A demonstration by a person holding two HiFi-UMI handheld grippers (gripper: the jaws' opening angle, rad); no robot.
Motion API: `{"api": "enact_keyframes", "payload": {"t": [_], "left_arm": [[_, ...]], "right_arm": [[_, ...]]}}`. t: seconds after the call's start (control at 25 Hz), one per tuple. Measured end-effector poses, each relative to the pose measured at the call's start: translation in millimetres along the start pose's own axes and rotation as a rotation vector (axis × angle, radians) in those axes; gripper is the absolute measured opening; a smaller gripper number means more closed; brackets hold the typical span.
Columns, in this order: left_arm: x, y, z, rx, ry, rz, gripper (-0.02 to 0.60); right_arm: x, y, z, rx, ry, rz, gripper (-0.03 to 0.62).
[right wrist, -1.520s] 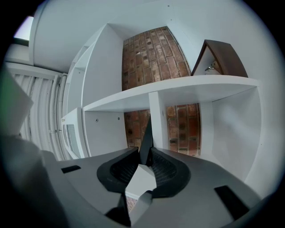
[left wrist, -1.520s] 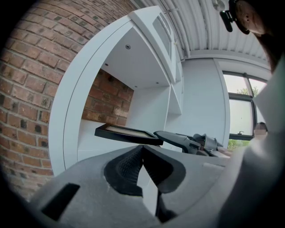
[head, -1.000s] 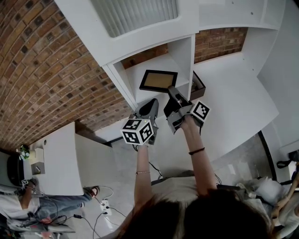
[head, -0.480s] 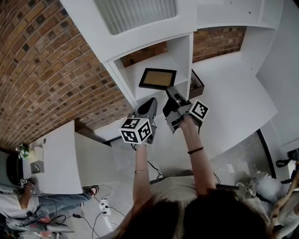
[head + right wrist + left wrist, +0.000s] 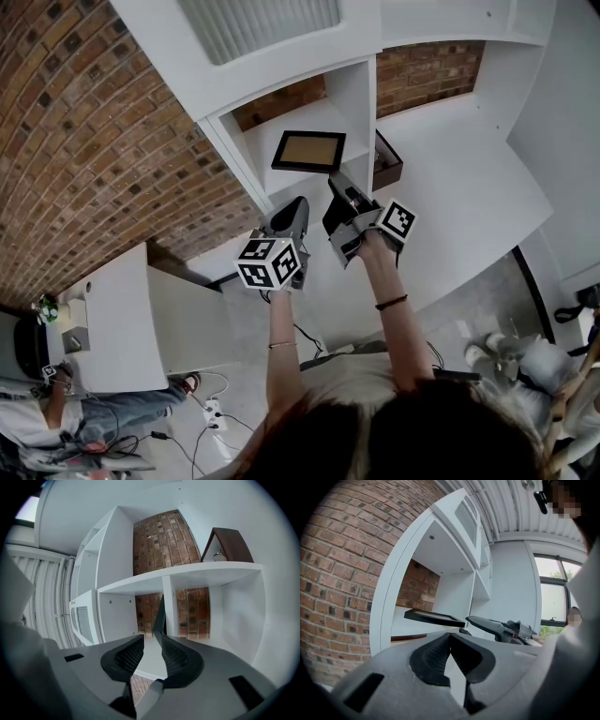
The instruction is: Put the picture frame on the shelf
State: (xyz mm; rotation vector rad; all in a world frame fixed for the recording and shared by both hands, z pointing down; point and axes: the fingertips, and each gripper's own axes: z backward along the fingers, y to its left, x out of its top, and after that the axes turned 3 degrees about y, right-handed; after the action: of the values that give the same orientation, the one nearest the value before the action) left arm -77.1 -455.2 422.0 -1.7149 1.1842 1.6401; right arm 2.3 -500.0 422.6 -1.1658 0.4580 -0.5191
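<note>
The left gripper (image 5: 450, 635) is seen at the bottom, its dark ribbed fingers (image 5: 427, 656) brought together tip to tip, with nothing held between them. Beyond them, a black picture frame (image 5: 433, 617) is laid flat on a white shelf (image 5: 401, 623) set against a brick wall (image 5: 337, 573). The right gripper (image 5: 467, 623) is seen at the right, its tip just beside the frame's near corner.
</note>
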Motion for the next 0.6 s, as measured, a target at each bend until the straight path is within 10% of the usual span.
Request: {"api": "enact_keyframes", "payload": {"t": [0.6], "left_arm": [[-10.5,-26.1,-0.9,-0.039,0.021,0.000,0.011]], "right_arm": [[-1.0,5.1,27.3,-0.004,-0.008,0.003,0.055]]}}
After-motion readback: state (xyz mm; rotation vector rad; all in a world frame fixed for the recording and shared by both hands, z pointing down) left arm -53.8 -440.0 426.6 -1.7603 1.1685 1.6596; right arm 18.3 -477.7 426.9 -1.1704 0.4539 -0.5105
